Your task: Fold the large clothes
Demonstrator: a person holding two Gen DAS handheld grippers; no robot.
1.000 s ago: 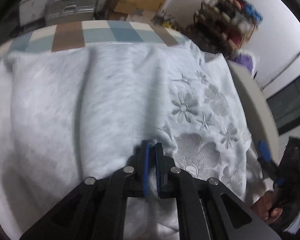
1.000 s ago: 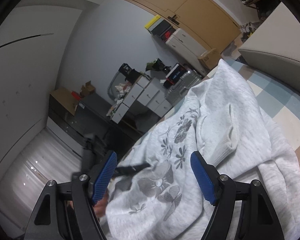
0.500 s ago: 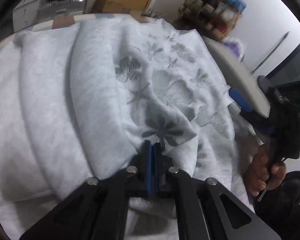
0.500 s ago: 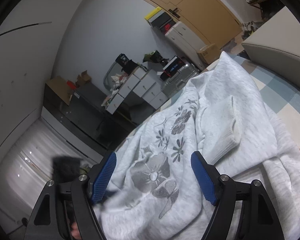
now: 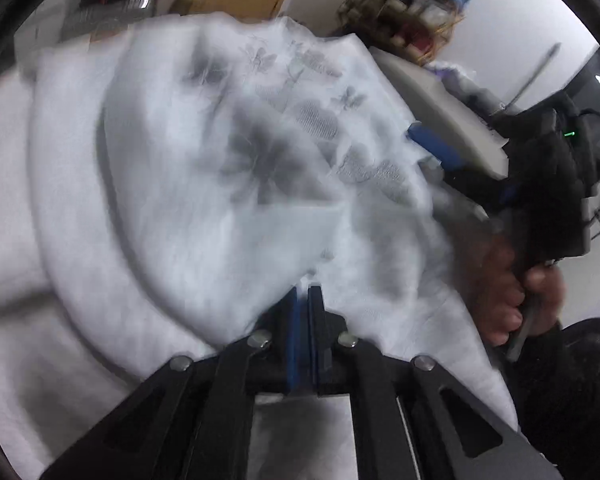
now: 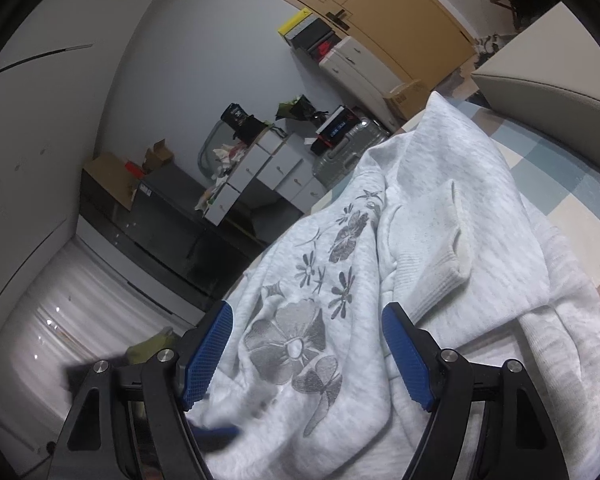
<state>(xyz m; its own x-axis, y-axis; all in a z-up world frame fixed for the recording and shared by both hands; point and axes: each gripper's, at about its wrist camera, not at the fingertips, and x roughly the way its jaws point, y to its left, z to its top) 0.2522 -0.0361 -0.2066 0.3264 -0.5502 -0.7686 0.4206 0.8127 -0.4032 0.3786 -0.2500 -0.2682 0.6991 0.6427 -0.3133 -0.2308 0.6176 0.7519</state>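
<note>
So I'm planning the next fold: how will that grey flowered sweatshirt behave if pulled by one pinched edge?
Probably floppy: the sweatshirt drapes in soft folds. It looks thick, so likely heavy enough to sag from the left gripper. Its knit seems unlikely to slip.

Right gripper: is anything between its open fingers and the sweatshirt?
Nothing visible. The right gripper hangs open directly over the flowered sweatshirt, with only bare fabric between its fingers. The left gripper already pinches the fabric.

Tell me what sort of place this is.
Probably a lived-in home room used for storage: white drawer units, a silver suitcase and cardboard boxes line the wall by a wooden door.
</note>
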